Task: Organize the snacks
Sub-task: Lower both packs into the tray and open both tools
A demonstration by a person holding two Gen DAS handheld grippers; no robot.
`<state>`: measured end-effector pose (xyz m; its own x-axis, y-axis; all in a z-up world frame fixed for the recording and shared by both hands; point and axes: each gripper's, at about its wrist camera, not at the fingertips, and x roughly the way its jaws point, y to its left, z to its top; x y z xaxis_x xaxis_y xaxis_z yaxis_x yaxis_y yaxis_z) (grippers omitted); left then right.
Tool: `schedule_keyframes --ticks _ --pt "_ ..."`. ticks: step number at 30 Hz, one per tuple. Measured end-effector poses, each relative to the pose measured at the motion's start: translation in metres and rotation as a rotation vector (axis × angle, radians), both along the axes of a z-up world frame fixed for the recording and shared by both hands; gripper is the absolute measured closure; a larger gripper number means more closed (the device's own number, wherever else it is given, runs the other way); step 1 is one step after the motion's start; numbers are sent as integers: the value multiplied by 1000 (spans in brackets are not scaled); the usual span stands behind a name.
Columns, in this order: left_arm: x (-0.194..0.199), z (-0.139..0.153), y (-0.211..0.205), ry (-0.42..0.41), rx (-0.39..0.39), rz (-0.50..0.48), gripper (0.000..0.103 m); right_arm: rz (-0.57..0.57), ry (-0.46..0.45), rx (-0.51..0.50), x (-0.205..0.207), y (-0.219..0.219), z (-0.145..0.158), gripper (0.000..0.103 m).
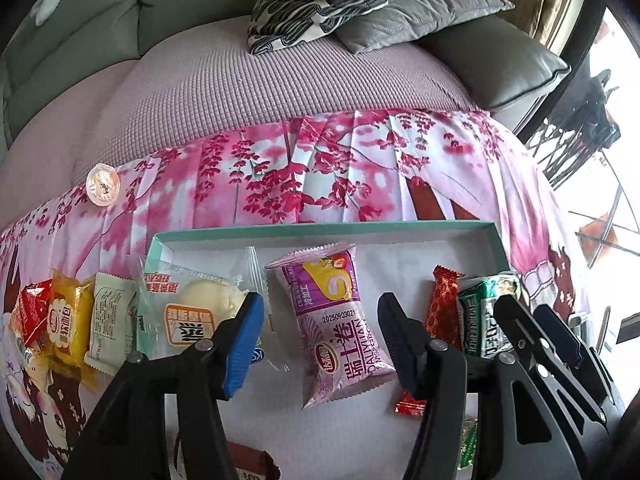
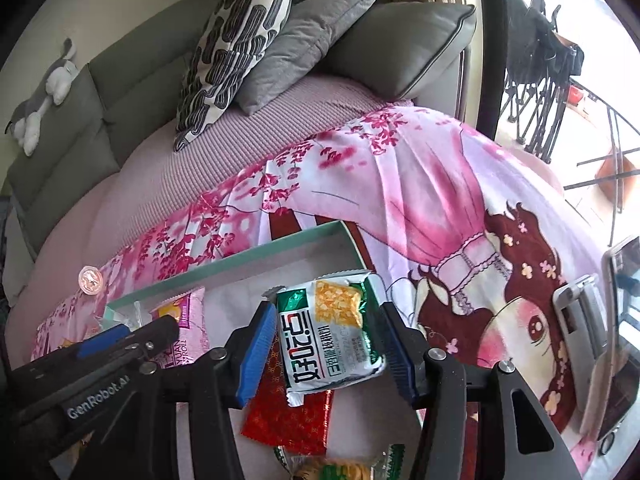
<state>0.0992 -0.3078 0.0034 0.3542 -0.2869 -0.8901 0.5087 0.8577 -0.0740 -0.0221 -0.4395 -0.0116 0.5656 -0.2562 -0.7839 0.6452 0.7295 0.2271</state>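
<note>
A shallow box with a teal rim [image 1: 320, 226] [image 2: 240, 254] lies on a pink printed cloth. Inside it a purple roll pack [image 1: 336, 320] lies flat between the fingers of my left gripper [image 1: 320, 344], which is open with gaps on both sides. My right gripper [image 2: 326, 354] straddles a green cracker pack [image 2: 332, 336] [image 1: 480, 312] that rests on the box's right rim and on a red packet [image 2: 288, 412] [image 1: 444, 304]. Its pads stand close at the pack's edges without squeezing it.
A clear bun pack [image 1: 192, 308] leans over the box's left rim, with yellow, red and white snacks [image 1: 68, 320] beside it on the cloth. A jelly cup [image 1: 103, 188] sits farther back. A phone on a stand [image 2: 616, 320] is at right; cushions [image 2: 240, 48] behind.
</note>
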Motion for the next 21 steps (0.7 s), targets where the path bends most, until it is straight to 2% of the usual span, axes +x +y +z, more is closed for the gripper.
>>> schedule_keyframes --ticks 2,5,8,9,11,15,18,21 --pt "0 3 3 1 -9 9 34 -8 13 -1 -2 -2 1 40" --pt "-1 6 8 9 -21 22 34 -23 31 7 -7 -6 1 38" --pt "-1 9 12 9 -24 36 33 -42 56 -7 -12 -8 3 31" --pt "-1 10 13 5 -26 41 31 -46 64 -13 -14 -9 4 29" --pt "-2 13 15 -4 -32 48 20 -50 79 -28 -17 -10 6 27" --pt "-4 20 20 -23 -39 58 20 -42 91 -58 -20 -9 10 25" --pt "-5 25 28 -40 -52 88 11 -31 86 -76 -21 -7 13 15" --pt "-5 31 41 -59 -59 116 11 -20 92 -90 -21 -4 16 14"
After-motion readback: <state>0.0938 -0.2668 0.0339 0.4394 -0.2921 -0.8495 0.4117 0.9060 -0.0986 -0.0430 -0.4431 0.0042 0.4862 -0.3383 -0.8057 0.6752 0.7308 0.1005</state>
